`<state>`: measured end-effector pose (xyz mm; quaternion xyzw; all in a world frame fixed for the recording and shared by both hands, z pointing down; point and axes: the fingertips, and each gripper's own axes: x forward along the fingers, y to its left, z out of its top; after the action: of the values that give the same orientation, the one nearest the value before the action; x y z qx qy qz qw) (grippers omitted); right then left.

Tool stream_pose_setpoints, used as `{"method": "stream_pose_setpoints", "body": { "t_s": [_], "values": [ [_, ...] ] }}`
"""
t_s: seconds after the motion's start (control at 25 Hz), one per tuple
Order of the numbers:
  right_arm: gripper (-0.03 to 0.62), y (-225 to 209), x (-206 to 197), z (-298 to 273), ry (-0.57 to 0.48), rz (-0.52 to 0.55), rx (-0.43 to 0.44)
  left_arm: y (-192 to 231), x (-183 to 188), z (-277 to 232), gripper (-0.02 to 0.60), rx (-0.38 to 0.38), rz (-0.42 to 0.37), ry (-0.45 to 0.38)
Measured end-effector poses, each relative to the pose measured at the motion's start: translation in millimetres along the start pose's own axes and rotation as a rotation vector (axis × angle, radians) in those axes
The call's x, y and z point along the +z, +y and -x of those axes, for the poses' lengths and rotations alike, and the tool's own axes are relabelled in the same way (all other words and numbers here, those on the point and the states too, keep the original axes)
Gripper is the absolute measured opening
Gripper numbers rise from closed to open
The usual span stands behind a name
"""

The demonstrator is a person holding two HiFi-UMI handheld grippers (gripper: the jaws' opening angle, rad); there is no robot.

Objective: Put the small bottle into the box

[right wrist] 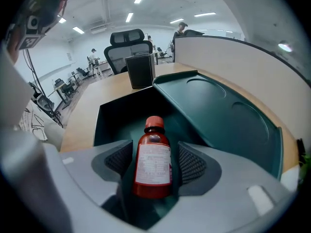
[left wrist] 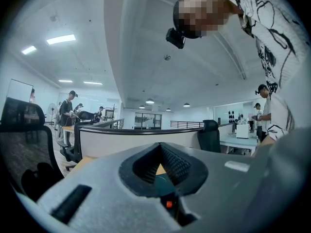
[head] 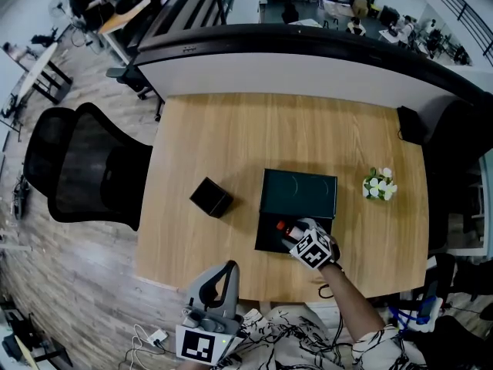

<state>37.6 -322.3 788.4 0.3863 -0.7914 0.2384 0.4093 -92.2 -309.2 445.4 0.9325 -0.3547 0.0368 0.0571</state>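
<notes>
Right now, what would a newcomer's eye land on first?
The red-capped small bottle sits inside the open dark green box, between the spread jaws of the right tool, whose pads stand clear of it. The box is toward the near edge of the wooden desk, its lid laid open behind it. In the head view a black cube stands to its left.

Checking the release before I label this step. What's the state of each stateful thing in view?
small bottle: capped, lying in the box, between the right claw's pads, not gripped.
box: open, with the lid folded right back.
right claw: open, pads clear of the bottle.
left claw: shut, nothing between the jaws.
black cube: upright, apart from the box.
</notes>
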Motion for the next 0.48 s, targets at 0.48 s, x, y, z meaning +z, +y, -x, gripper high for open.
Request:
{"method": "stream_pose_setpoints", "body": {
  "t_s": [0.48],
  "values": [
    [0.248, 4.9, 38.6, 73.1, -0.279, -0.164, -0.061, 1.2, 12.0, -4.0, 0.002, -0.041, -0.011, -0.028]
  ]
}}
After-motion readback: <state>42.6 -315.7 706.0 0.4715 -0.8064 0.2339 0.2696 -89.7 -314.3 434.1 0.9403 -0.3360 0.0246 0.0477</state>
